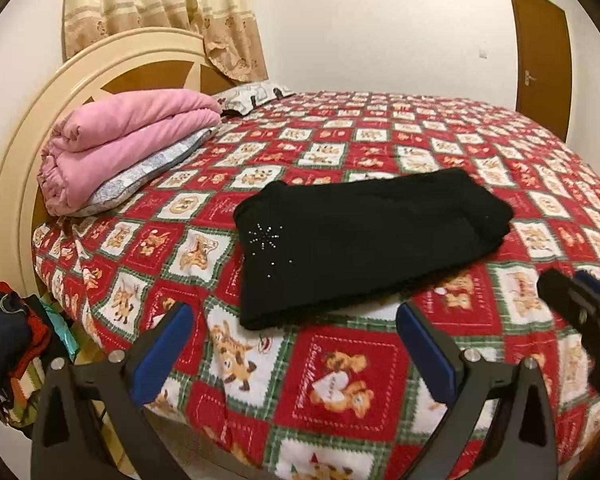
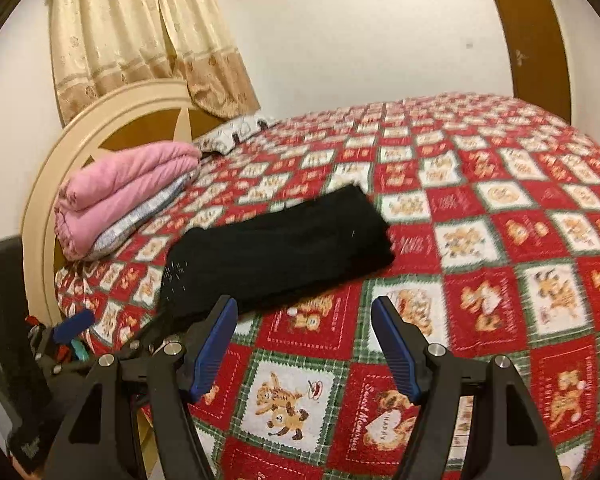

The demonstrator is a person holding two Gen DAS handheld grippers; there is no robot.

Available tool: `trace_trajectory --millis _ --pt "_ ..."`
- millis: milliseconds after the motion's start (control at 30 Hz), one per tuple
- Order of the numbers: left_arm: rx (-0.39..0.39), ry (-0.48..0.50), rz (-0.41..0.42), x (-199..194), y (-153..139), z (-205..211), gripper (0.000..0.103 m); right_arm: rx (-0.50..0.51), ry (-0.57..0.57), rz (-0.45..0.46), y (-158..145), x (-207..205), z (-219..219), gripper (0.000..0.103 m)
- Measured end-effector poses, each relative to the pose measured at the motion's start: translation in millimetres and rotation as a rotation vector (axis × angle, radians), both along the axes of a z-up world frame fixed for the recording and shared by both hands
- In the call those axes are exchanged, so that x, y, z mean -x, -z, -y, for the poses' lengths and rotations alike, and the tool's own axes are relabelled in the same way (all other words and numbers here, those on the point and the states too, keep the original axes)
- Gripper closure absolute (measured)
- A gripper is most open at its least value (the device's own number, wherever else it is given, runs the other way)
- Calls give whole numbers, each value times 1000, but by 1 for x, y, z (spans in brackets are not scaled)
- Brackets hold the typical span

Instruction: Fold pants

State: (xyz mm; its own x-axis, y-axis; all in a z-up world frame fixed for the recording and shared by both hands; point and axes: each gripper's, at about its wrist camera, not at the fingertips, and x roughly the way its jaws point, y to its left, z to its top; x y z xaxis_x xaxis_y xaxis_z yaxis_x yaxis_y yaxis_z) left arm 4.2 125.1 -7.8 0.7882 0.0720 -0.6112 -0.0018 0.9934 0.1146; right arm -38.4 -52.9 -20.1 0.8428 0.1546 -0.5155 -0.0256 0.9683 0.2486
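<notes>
Patterned bedspread (image 1: 340,380), folded black pants (image 1: 364,240), both grippers angled down, jaws apart

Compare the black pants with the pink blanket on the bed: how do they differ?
The black pants lie as a flat, thin fold mid-bed; the pink blanket is a thick, puffy roll by the headboard. The pants rest directly on the bedspread; the blanket sits atop a pillow. Both are folded, untouched by either gripper.
</notes>
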Motion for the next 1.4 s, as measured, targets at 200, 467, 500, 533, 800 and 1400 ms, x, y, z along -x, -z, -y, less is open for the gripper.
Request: trace_trajectory --millis 200,467,500,533,800,1400 --pt "17 9 66 25 -19 1 0 1 55 109 -28 29 4 25" --pt "35 9 143 43 -36 0 0 -3 75 166 -42 46 8 24" --pt "31 7 146 43 -37 0 0 -2 75 167 -43 47 7 24" --pt "30 5 149 44 -38 0 0 -2 73 167 -43 47 7 24" --pt "32 -8 143 45 -36 -2 0 2 72 170 -43 46 5 24" --pt "22 -23 142 42 -37 -4 0 -2 73 164 -42 45 8 24"
